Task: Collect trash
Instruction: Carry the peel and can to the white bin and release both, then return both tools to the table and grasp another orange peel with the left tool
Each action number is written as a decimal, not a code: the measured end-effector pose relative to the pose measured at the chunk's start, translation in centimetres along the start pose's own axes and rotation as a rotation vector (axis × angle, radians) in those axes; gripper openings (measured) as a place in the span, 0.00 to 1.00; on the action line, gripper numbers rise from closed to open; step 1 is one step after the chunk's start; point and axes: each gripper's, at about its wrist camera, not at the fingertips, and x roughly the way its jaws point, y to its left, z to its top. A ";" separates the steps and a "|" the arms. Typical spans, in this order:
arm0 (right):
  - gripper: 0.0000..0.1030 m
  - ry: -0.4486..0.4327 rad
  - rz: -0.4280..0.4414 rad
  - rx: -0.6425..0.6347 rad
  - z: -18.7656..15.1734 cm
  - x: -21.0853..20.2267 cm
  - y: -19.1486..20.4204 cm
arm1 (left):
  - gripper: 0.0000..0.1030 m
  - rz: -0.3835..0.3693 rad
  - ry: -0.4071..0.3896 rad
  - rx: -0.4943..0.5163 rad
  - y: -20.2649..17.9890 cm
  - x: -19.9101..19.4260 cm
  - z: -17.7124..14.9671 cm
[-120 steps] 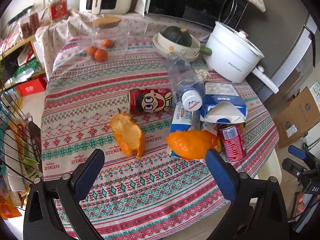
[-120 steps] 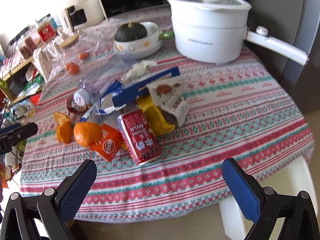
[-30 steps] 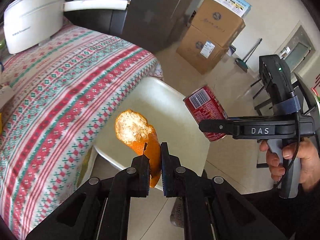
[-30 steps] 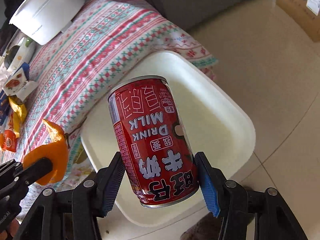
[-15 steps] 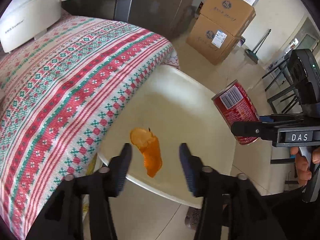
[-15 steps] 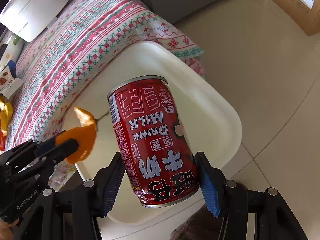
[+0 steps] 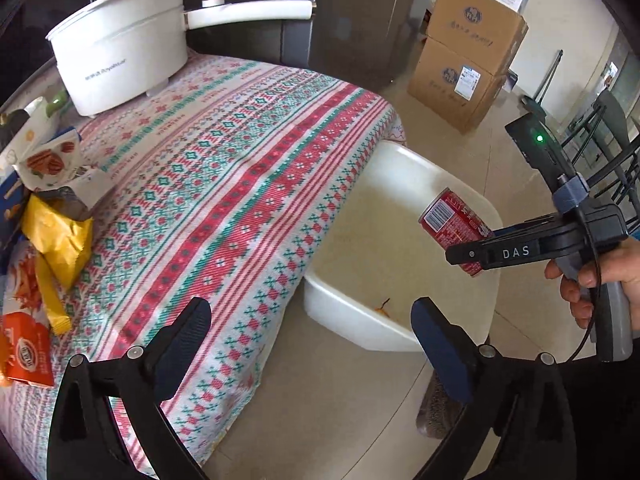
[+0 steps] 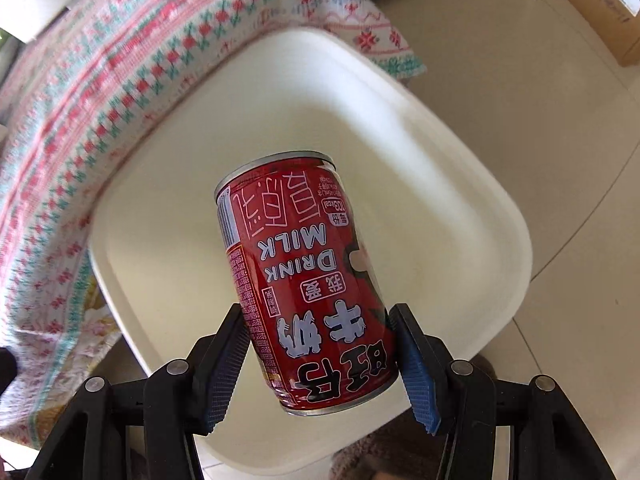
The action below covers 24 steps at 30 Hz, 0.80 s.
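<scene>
My right gripper (image 8: pixel 322 354) is shut on a red milk can (image 8: pixel 308 280) and holds it tilted above the white bin (image 8: pixel 460 184). In the left wrist view the can (image 7: pixel 454 228) hangs over the bin (image 7: pixel 400 168) beside the table's edge. My left gripper (image 7: pixel 312 340) is open and empty, over the table corner and the bin's near rim. A small bit of orange peel (image 7: pixel 383 309) shows inside the bin, mostly hidden by its near wall. More trash lies on the table at the left: a yellow wrapper (image 7: pixel 60 240), an orange packet (image 7: pixel 28 352).
A white electric pot (image 7: pixel 120 48) with a long handle stands at the back of the patterned tablecloth (image 7: pixel 224 168). Cardboard boxes (image 7: pixel 468 52) are stacked on the floor beyond the bin. Chair legs stand at the far right. The tablecloth (image 8: pixel 100 80) hangs beside the bin.
My left gripper opened and dropped the orange peel into the bin, then drew back toward the table. My right gripper moved the can further over the bin.
</scene>
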 end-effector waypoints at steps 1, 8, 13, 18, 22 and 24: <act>0.60 0.013 -0.005 -0.003 0.1 0.5 0.3 | 0.99 0.011 -0.002 0.005 0.2 -0.3 -0.2; 0.60 0.051 -0.029 -0.060 0.4 2.1 2.6 | 1.00 0.054 -0.019 0.011 1.7 -2.4 -1.5; 0.88 0.003 -0.034 -0.078 0.6 1.0 4.0 | 1.00 0.087 -0.032 0.015 2.6 -3.7 -2.1; 0.88 -0.050 0.014 -0.071 0.8 -1.1 4.8 | 1.00 0.098 -0.046 -0.014 3.7 -4.6 -2.3; 0.88 -0.096 0.019 -0.081 1.1 -2.9 5.9 | 1.00 0.107 -0.052 -0.030 4.5 -5.2 -2.5; 0.88 -0.124 0.011 -0.097 1.3 -3.9 6.5 | 1.00 0.118 -0.056 -0.038 5.0 -5.5 -2.7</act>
